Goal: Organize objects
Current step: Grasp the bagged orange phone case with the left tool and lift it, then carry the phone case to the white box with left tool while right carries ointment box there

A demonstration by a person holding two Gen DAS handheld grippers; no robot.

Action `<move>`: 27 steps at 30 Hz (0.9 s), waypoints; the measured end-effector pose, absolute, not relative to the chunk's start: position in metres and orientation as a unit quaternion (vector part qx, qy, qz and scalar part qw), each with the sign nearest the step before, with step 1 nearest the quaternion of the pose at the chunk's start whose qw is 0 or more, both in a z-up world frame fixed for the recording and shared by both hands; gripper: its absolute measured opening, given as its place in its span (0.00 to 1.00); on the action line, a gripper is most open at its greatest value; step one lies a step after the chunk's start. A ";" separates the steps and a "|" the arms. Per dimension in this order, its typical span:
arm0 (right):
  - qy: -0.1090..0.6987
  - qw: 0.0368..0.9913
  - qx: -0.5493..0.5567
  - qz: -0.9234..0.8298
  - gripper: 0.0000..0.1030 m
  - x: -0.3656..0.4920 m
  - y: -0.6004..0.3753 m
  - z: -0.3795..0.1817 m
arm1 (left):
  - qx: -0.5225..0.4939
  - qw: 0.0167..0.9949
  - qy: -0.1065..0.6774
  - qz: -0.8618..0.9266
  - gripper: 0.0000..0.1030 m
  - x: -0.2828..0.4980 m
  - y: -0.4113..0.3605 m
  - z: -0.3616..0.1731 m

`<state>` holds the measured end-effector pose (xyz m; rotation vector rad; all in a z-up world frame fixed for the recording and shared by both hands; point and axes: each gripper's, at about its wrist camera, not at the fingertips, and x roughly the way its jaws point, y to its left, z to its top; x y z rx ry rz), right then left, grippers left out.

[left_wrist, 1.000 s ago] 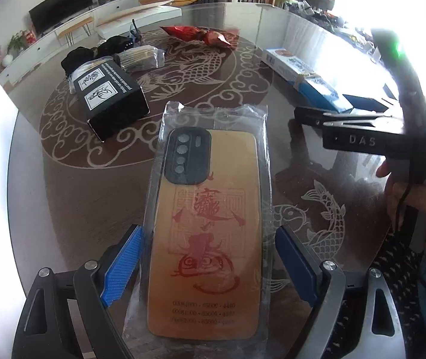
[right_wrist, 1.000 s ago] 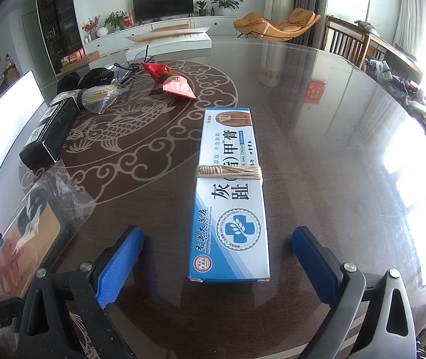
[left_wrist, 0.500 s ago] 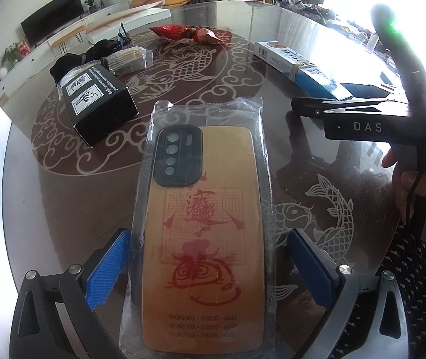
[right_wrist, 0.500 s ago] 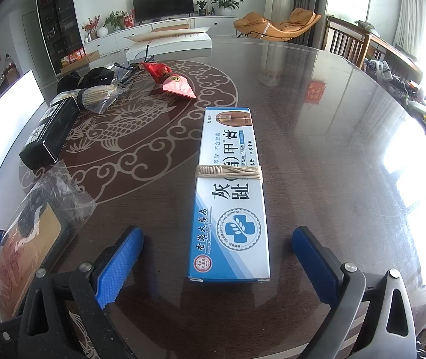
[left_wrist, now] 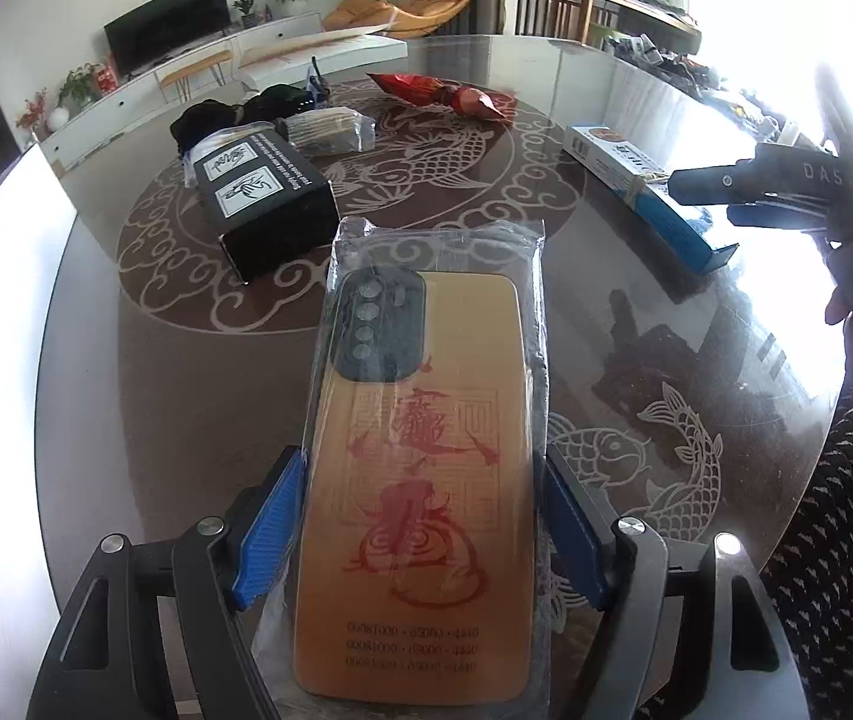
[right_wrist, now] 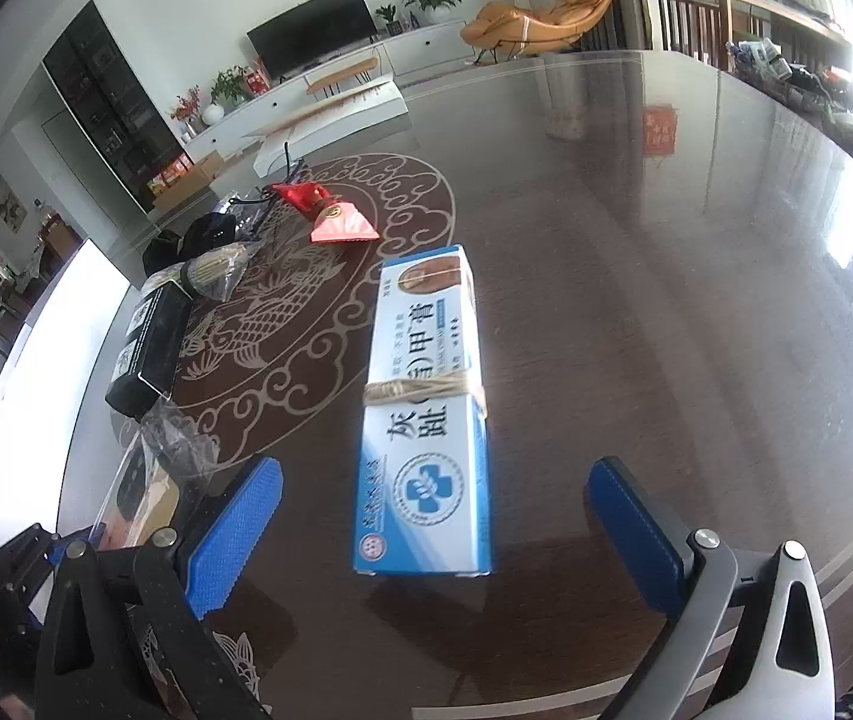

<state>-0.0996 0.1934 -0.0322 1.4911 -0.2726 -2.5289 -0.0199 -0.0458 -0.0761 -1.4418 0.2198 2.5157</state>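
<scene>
Starting at the left: the left gripper (left_wrist: pixel 420 531) straddles the bagged phone case (left_wrist: pixel 420 480), which lies flat on the glass table (left_wrist: pixel 186 396) and runs off toward twelve o'clock in the left wrist view. Its jaws are closing, with the case between them. The blue pads sit right at the plastic edges at nine and three o'clock; whether they already press is hard to tell through the crinkled film, though they seem only to touch it. The case looks light and thin, probably somewhat flexible, and its loose sleeve is slippery. A grip across the long edges near mid-length should catch the case itself, not just the film.

Further right, the right gripper (right_wrist: pixel 432 528) stands wide apart, holding nothing. The blue ointment box (right_wrist: pixel 426 420) lies between its fingers, pointing to twelve o'clock. It is light, stiff cardboard, crushable, best pinched across its narrow sides below the rubber band (right_wrist: pixel 420 390).
</scene>
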 end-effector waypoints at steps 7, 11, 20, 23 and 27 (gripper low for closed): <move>0.029 0.087 0.570 -0.817 0.77 -0.143 0.139 -0.042 | -0.467 0.106 0.035 0.877 0.72 -0.002 -0.057 -0.066; 0.037 0.083 0.561 -0.823 0.43 -0.134 0.138 -0.040 | -0.435 0.102 0.014 0.895 0.72 0.014 -0.070 -0.046; -0.067 0.190 0.517 -0.832 0.43 -0.084 0.113 0.037 | -0.339 0.066 -0.083 0.935 0.72 0.048 -0.154 0.042; -0.074 0.275 0.488 -0.825 0.43 -0.073 0.045 0.080 | -0.319 0.016 -0.091 0.943 0.72 0.061 -0.206 0.068; -0.080 0.384 0.468 -0.792 0.43 -0.061 -0.064 0.115 | -0.331 -0.086 -0.079 0.936 0.72 0.072 -0.284 0.072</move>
